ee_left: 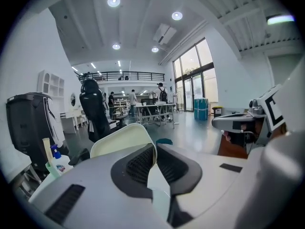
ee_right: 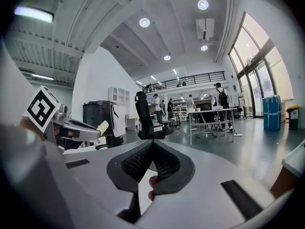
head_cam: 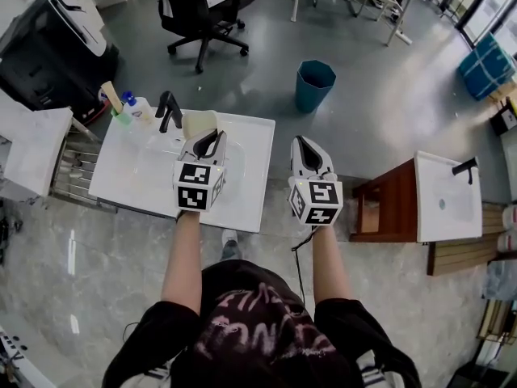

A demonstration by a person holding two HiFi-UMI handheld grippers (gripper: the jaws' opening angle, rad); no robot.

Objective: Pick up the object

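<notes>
A cream cup [head_cam: 199, 124] hangs over the white washbasin top [head_cam: 246, 148], and my left gripper [head_cam: 209, 142] is shut on its rim. In the left gripper view the cup's thin wall [ee_left: 121, 138] runs in between the black pads of the left gripper [ee_left: 153, 149], which pinch it. My right gripper [head_cam: 304, 146] hovers to the right of the basin, off its edge. Seen in the right gripper view, the right gripper [ee_right: 152, 146] has its jaws shut tip to tip with nothing between them.
A black faucet [head_cam: 168, 108], a blue-capped bottle [head_cam: 132, 102] and a green cup [head_cam: 121, 117] stand at the basin's back left. A blue bin [head_cam: 314, 83] is on the floor beyond. A brown cabinet [head_cam: 396, 202] with a second basin [head_cam: 448, 196] stands at right.
</notes>
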